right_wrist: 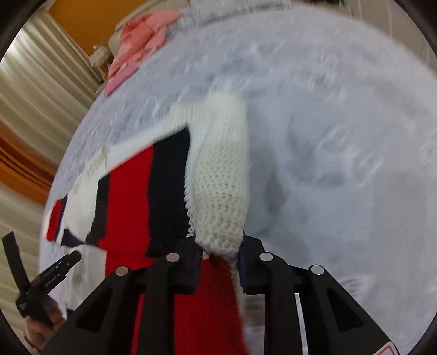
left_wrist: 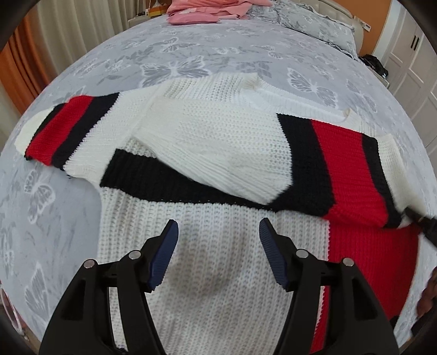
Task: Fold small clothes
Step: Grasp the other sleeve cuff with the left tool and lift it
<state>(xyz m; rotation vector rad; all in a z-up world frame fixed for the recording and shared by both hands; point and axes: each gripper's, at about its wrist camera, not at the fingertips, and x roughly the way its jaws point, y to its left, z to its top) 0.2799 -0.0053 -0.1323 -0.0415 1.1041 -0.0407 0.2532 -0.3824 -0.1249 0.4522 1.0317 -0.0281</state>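
Sweater [left_wrist: 218, 153] lies flat on the bed [left_wrist: 191, 54], sleeves running crosswise to the left gripper [left_wrist: 218, 232]. Left jaws stand apart above the white body, holding nothing. Right gripper [right_wrist: 220, 255] is clamped on the white cuff [right_wrist: 221, 196], that sleeve crossing the body.

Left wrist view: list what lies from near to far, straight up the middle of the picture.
left gripper → white ribbed sweater body → black stripe → folded white sleeve → butterfly-print bedspread → pink clothes
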